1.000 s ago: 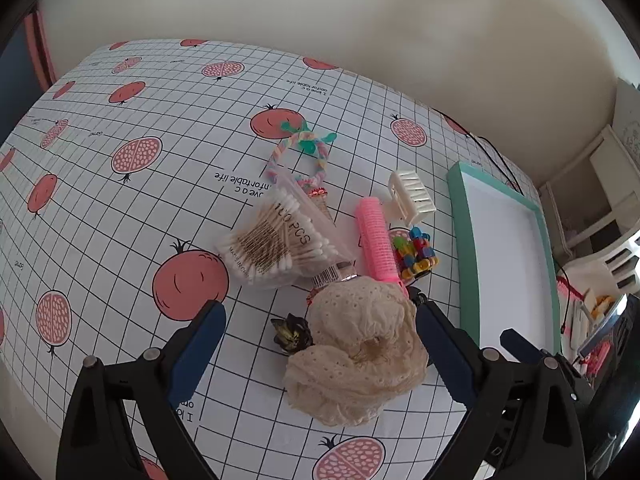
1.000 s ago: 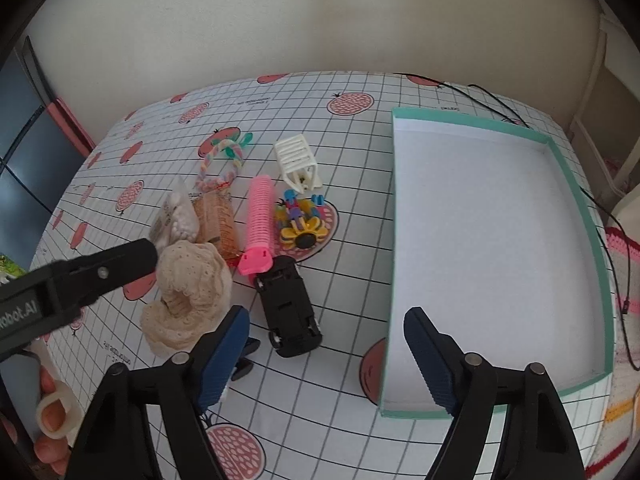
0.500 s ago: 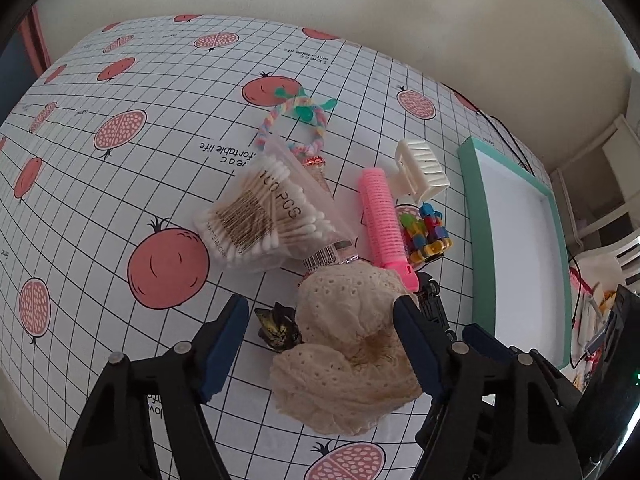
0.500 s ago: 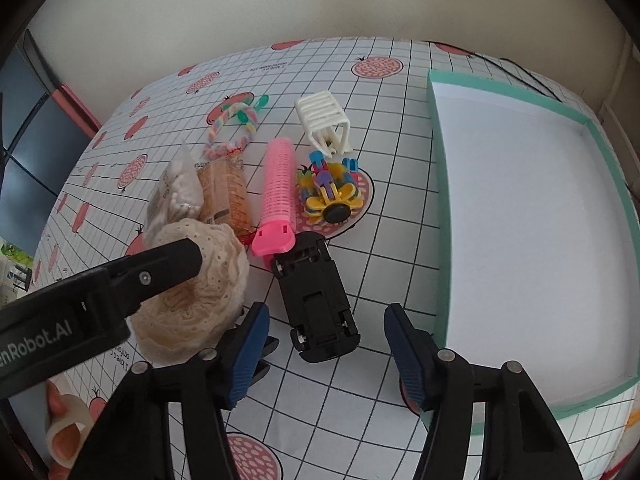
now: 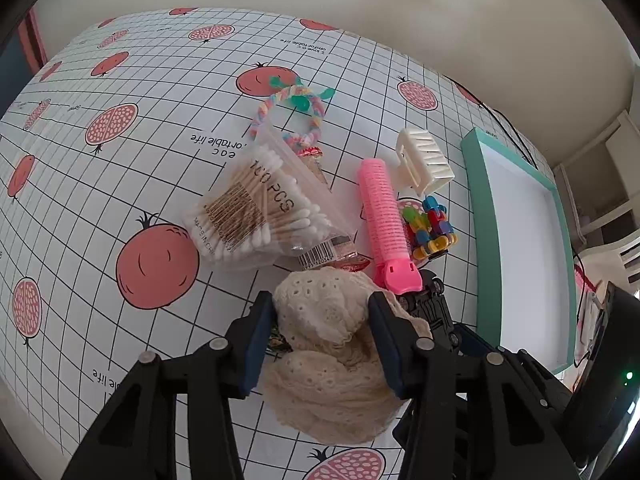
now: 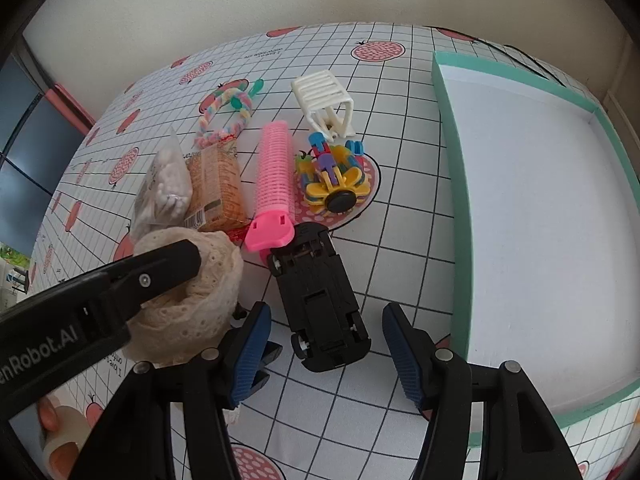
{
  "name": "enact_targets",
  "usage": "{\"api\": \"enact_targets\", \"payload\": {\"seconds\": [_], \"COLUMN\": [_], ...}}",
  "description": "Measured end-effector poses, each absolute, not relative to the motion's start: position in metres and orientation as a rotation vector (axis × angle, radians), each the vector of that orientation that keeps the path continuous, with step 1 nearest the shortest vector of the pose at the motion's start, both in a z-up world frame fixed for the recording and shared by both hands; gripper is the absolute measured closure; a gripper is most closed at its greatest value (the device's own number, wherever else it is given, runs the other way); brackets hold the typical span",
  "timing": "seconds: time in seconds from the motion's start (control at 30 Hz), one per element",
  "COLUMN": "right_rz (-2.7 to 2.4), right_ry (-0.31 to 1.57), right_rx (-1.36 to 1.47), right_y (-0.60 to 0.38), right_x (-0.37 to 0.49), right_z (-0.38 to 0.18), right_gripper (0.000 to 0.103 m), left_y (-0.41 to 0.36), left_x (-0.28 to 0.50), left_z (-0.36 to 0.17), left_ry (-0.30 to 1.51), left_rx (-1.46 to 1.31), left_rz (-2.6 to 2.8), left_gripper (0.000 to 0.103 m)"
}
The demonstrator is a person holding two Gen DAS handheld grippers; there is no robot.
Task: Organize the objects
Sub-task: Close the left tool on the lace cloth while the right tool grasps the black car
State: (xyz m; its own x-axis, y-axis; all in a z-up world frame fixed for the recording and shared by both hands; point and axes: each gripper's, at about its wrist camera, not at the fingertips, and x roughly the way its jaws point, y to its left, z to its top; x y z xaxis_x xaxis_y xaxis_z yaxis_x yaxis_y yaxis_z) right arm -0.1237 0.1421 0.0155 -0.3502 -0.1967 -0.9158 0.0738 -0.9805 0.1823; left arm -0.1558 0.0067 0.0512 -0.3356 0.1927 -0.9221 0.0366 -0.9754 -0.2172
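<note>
Pomegranate-print tablecloth (image 5: pixel 168 128) under cream wall (image 5: pixel 400 8)

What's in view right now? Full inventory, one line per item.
lace scrunchie: 1, cream, near edge of pile, between left tool's fingers
toy car: 1, black, upside down, ahead of right tool
hair roller: 1, pink, far of the car
cotton swab bag: 1, clear, white tips, left of roller
snack packet: 1, orange, between swabs and roller
braided ring: 1, pastel with teal bow, far end
claw clip: 1, white, far of blocks
toy blocks: 1 cluster, multicolour, right of roller
small dark clip: 1, partly hidden beside scrunchie
box: 1, teal rim, white inside, empty, right
tablecloth: 1, white grid, pomegranates
left tool: closing around scrunchie
right tool: open, straddling car
</note>
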Motion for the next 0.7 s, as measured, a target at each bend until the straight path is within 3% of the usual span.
{"api": "enact_targets", "payload": {"seconds": [0.2,0.47,0.7], "right_rz": [-2.456,-2.48,-2.48], "right_ry": [-0.17,-0.162,-0.207], "right_rx": [1.683,1.693,1.676], "right_y": [0.141,0.145,0.152], "right_x": [-0.124,-0.125,-0.125], "right_z": [0.015,0.017,0.015], "right_gripper": [0.044,0.062,0.067], "left_y": [0.003,-0.002,-0.003], "left_x": [-0.156,-0.155,-0.155], "left_z": [0.053,0.054,0.056], "left_ry": [-0.322,-0.358,-0.379], "left_rx": [-1.751,-1.737,-1.722], "left_rz": [2.483,2.485,2.471], "left_gripper": [0.066,0.084,0.089]}}
